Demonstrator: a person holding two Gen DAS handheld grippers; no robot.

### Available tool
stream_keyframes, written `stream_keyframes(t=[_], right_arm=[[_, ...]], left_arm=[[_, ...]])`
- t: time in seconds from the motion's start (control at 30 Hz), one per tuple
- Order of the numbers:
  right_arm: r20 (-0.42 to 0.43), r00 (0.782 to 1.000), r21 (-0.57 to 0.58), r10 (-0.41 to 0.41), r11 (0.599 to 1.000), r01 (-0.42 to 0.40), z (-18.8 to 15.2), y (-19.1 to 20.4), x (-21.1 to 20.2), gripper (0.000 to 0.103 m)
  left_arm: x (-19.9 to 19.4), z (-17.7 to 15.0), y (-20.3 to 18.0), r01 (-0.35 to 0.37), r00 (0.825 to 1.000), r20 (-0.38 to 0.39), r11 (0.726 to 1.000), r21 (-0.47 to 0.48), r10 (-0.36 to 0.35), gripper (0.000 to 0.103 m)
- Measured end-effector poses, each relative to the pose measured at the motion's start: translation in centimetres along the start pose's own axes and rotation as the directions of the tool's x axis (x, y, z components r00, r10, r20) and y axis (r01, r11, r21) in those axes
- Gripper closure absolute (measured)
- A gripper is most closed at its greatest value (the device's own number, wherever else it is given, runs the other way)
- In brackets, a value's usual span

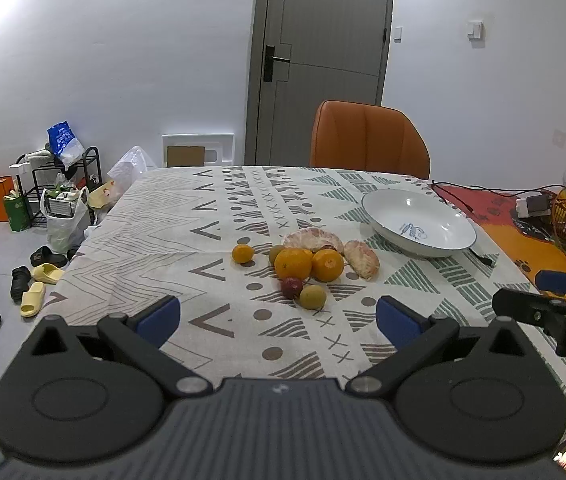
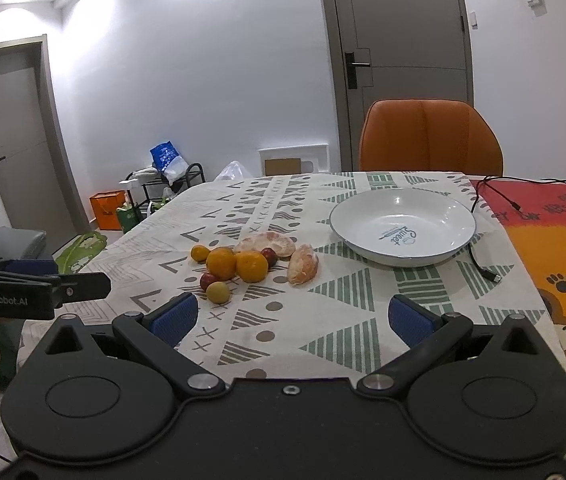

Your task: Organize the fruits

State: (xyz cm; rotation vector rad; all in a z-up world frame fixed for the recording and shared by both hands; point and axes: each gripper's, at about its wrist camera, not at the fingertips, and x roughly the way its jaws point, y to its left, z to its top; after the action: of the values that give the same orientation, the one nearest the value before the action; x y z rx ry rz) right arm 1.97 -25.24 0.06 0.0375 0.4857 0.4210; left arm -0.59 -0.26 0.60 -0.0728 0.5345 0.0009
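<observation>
Patterned tablecloth [image 1: 187,216] is seen in the left wrist view: fruit pile [image 1: 307,264] at centre, empty white plate [image 1: 419,224] just right of it, shoes [image 1: 27,284] on the floor. Left gripper [image 1: 279,320] is spread wide, nothing held.

Right wrist view adds a second door [image 2: 19,136] and USB cable [image 2: 483,264] beside the plate [image 2: 403,224]. Right gripper [image 2: 291,320] is likewise wide open, empty; fruit [image 2: 243,264] lies ahead, untouched.

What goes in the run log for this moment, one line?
stage: pre-grasp | left tool: open | right tool: open | fruits: on tablecloth | bowl: holds no fruit
</observation>
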Motion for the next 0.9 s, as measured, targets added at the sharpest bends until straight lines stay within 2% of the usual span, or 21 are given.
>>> stream_keyframes(t=[0.3, 0.67, 0.8, 0.9], right_arm=[[-0.002, 1.000, 0.010, 0.013, 1.000, -0.013, 0.0, -0.2, 0.2, 0.000], [-0.017, 0.997, 0.060, 0.071, 0.996, -0.070, 0.6, -1.9, 2.7, 0.001], [-0.020, 0.996, 0.053, 0.085, 0.995, -0.084, 0.6, -2.2, 3.6, 0.010], [-0.027, 0.996, 0.063, 0.086, 0.995, -0.084, 0.6, -2.7, 4.2, 0.014]], left_arm=[[0.4, 0.0, -0.1, 0.001, 1.000, 0.015, 1.000, 0.025, -0.001, 0.000], [3.5, 1.0, 0.4, 0.022, 1.000, 0.002, 0.999, 0.024, -0.022, 0.001], [5.0, 1.2, 0.4, 0.046, 0.999, -0.016, 0.999, 0.006, -0.046, 0.002], [6.1, 1.3, 0.4, 0.051, 0.998, -0.027, 0.999, -0.001, -0.051, 0.007]])
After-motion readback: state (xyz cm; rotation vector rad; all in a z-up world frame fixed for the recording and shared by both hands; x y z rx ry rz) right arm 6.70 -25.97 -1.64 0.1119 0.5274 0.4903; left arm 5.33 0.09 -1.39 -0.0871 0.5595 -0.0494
